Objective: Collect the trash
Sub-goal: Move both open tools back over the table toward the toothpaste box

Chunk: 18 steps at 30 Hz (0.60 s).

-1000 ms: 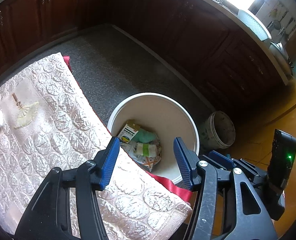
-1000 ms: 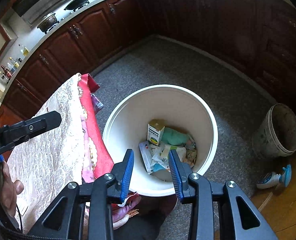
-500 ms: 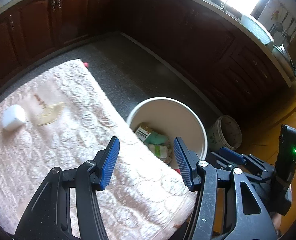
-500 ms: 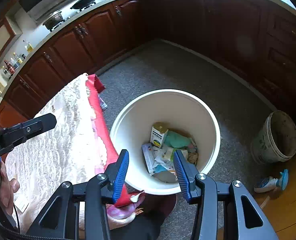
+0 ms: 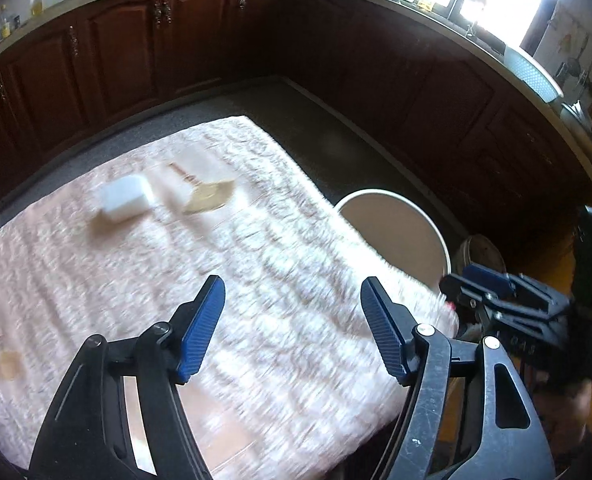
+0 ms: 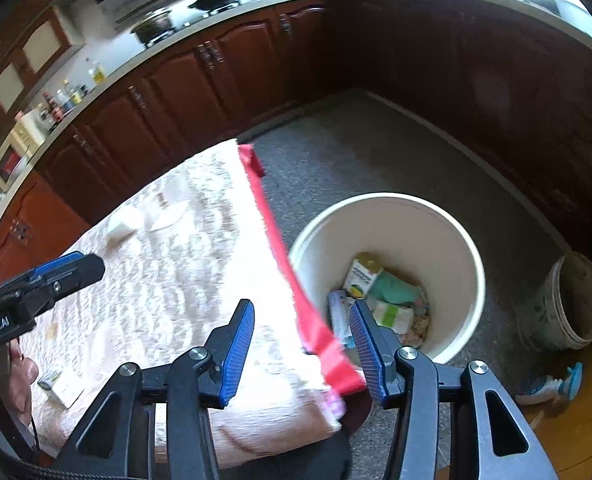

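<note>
A white trash bin [image 6: 392, 208] stands on the floor beside the table, holding a small carton [image 6: 362, 276], a green packet [image 6: 396, 288] and other wrappers. On the pale embossed tablecloth [image 5: 255, 280] lie a white box [image 5: 125, 198] and a flat tan fan-shaped piece [image 5: 209, 196]. My left gripper [image 5: 291, 312] hovers over the cloth, its jaws opening with nothing between them. Over the table's corner beside the bin, my right gripper [image 6: 302, 332] is also opening and empty. A small carton [image 6: 61, 386] lies near the hand holding the left gripper [image 6: 55, 276].
A red underlayer [image 6: 279, 248] shows along the table edge facing the bin. A dirty old bucket [image 6: 572, 300] and a blue-and-white spray bottle [image 6: 548, 384] sit on the floor at the right. Dark wooden cabinets [image 5: 175, 52] ring the room.
Both grippers have risen and drawn back from the bin over the table. The left view now shows mostly cloth with the white box nearer centre. Both pairs of jaws stand wider.
</note>
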Motion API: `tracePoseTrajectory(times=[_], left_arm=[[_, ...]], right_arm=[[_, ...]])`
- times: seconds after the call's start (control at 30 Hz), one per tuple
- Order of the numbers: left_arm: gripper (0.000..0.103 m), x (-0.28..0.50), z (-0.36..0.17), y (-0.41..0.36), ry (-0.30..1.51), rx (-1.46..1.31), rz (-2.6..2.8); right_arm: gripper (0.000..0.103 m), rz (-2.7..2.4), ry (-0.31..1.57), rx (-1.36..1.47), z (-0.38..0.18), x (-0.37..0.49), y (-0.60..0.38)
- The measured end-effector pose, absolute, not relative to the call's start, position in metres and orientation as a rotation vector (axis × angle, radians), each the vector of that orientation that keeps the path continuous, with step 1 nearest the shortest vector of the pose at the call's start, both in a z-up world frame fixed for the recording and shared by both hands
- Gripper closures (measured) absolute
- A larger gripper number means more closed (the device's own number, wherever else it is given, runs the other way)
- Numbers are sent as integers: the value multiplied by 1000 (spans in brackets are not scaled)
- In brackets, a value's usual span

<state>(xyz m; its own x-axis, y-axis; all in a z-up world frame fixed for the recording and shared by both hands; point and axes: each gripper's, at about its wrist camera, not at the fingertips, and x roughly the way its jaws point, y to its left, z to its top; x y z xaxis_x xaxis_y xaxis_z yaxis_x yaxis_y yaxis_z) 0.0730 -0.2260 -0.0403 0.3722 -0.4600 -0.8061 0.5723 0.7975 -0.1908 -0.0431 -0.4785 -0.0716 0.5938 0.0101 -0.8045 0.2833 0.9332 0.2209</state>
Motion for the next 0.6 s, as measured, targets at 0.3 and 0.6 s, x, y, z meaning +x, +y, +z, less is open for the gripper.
tracePoseTrajectory(times=[0.3,0.6], left_arm=[[31,65,-50,-115,1074,135,-607],[31,28,-82,-39,1130,329,-571]], right_arm=[[39,0,942,285,-67,-31,-409],[39,79,983,237,-75,-17,-363]])
